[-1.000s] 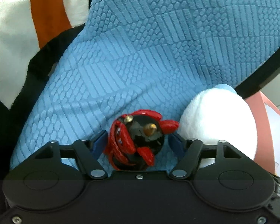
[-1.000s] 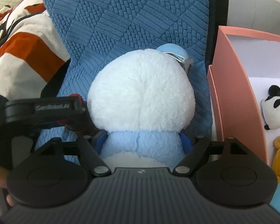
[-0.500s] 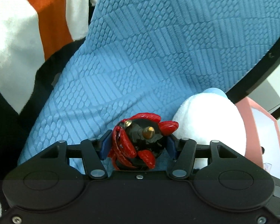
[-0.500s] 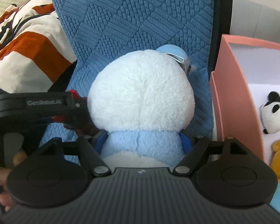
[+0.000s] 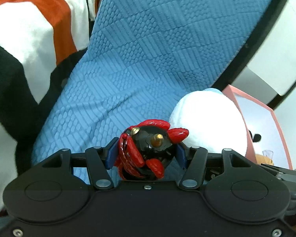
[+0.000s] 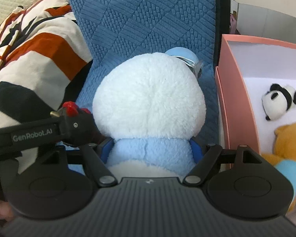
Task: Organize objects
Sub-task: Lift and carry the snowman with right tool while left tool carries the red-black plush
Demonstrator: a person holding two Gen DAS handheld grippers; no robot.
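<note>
My left gripper [image 5: 146, 155] is shut on a red and black toy figure [image 5: 148, 150] with gold studs, held above the blue quilted cushion [image 5: 148, 59]. My right gripper [image 6: 151, 149] is shut on the light-blue body of a white and blue plush toy [image 6: 148, 100], whose round white head fills the view. The plush also shows to the right in the left wrist view [image 5: 209, 122]. The left gripper with the red toy [image 6: 73, 108] shows at the left of the right wrist view, beside the plush.
A pink box [image 6: 234, 106] stands to the right, holding a small panda plush [image 6: 278, 100] and an orange plush [image 6: 290, 142]. A striped orange, white and black blanket [image 6: 29, 59] lies to the left. The box rim also shows in the left wrist view [image 5: 274, 118].
My left gripper closed on the red toy and lifted it toward the right. My right gripper carried the plush slightly toward the pink box, showing more of its inside.
</note>
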